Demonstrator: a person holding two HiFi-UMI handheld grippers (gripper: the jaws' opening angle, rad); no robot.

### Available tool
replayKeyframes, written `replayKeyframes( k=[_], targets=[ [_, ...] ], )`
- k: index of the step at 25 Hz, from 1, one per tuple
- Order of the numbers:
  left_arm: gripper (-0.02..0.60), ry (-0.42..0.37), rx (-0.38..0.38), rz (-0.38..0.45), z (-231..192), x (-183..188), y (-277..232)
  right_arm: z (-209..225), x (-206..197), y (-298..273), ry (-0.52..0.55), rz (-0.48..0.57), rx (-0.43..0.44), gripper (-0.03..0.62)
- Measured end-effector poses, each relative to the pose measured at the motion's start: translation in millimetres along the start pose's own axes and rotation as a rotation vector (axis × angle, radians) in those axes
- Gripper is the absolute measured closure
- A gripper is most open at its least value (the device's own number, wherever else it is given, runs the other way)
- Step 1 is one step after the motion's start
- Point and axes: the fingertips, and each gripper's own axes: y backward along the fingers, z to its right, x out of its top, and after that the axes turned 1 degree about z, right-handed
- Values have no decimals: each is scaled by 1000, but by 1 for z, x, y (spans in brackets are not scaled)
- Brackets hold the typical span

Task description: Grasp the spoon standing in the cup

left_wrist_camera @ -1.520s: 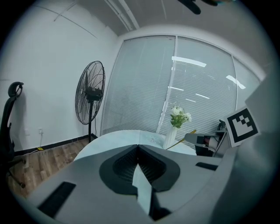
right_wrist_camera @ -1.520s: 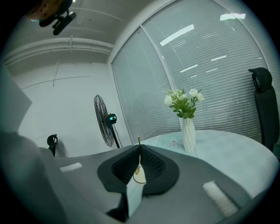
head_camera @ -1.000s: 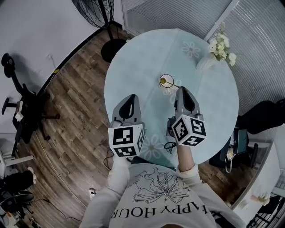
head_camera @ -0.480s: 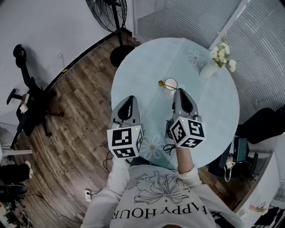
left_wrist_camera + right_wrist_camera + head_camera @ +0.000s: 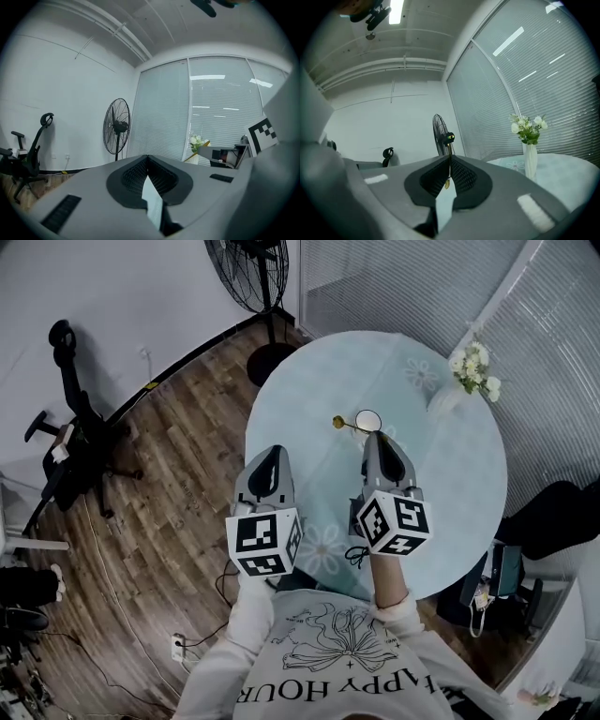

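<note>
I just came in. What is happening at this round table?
A person holds a gripper in each hand over a round table. The right gripper is shut on the thin spoon, beside the small cup; the spoon's golden end sticks out to the cup's left. Whether its other end is inside the cup I cannot tell. The left gripper, shut and empty, hangs nearer the person.

Head view looks steeply down on the table (image 5: 309,399) — both gripper views face level toward the fan (image 5: 117,126).

Hand-held gripper (image 5: 147,156) closed; fan (image 5: 117,126) bkgd
</note>
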Motion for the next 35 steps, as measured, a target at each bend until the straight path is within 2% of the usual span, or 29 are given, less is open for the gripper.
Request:
replayKeyframes(
  k=[8,35],
  targets=[
    [575,1,30,27,-6,6,16,-15,2,7,6,2,37,579],
    [575,2,58,54,-12,13,39,-37,4,17,35,-1,86,579]
  ],
)
